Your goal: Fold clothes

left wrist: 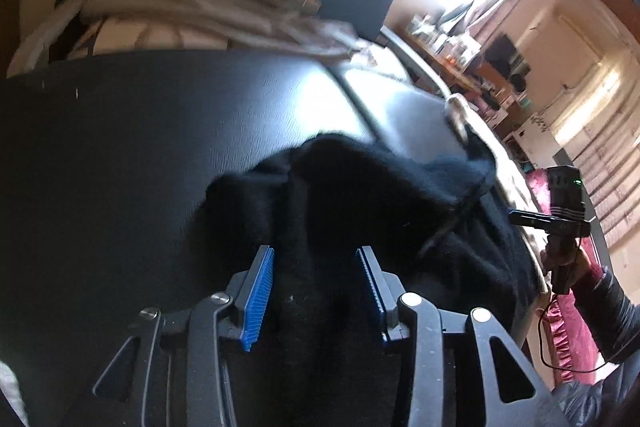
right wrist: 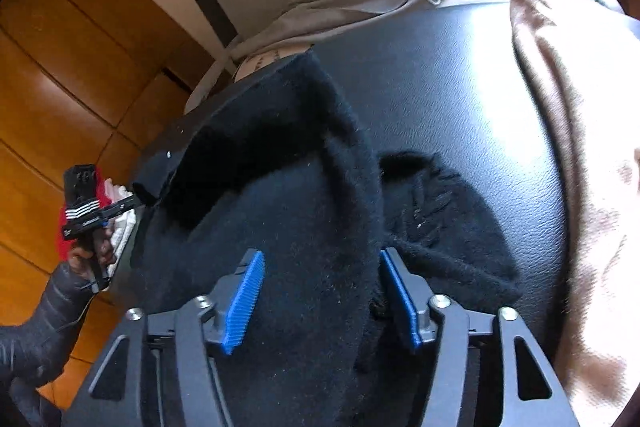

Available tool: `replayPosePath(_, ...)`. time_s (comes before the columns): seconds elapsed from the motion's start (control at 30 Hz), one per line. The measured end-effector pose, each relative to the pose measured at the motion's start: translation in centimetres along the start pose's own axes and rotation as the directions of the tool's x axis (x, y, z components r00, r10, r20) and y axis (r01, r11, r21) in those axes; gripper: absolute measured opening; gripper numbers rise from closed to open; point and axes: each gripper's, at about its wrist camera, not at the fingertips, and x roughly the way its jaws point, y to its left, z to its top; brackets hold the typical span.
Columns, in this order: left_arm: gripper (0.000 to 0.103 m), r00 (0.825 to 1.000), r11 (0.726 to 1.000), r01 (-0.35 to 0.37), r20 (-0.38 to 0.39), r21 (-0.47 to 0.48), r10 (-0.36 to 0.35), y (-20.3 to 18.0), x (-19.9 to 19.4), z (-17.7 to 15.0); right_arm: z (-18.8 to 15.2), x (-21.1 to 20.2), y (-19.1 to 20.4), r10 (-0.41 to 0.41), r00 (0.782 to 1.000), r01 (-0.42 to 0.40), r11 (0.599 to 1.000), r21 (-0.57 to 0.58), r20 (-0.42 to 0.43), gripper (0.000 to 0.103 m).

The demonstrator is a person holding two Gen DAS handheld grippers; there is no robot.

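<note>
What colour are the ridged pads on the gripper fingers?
Bright blue pads, clearest in the right wrist view.

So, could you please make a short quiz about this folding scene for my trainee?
1. True or false: the black garment lies on a white table.
2. What is between the pads of the right tool? A: black fabric. B: a yellow sock. C: nothing.
3. Which colour is the crumpled cloth at the far edge of the table?

Key: 1 false, the table is black. 2 A. 3 grey.
</note>
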Motion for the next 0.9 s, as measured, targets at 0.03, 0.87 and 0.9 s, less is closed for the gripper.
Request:
replayPosePath(0.03, 0.030, 0.999, 0.999, -0.031, -0.025, 0.009, 0.032, -0.3, 0.5, 0.0, -0.1, 0.1, 0.3, -0.020, 1.000, 0.020, 1.000, -0.023, -0.004, 0.062)
replayPosePath(0.87, 0.036, 0.999, 0.998, -0.040, -0.017, 0.042, 0.040, -4.1, -1.7, -3.1, -4.6, -2.7, 0.6, 0.007, 1.000, -0.007, 0.998, 0.065, 0.004, 0.044)
replayPosePath(0.9, 0.021, 0.998, 0.997, -0.066, -0.017, 0.037, 0.066, -4.3, -1.8, -3.1, -4.6, -2.4, 1.0, -0.025, 1.000, 0.026, 0.998, 0.050, -0.006, 0.043)
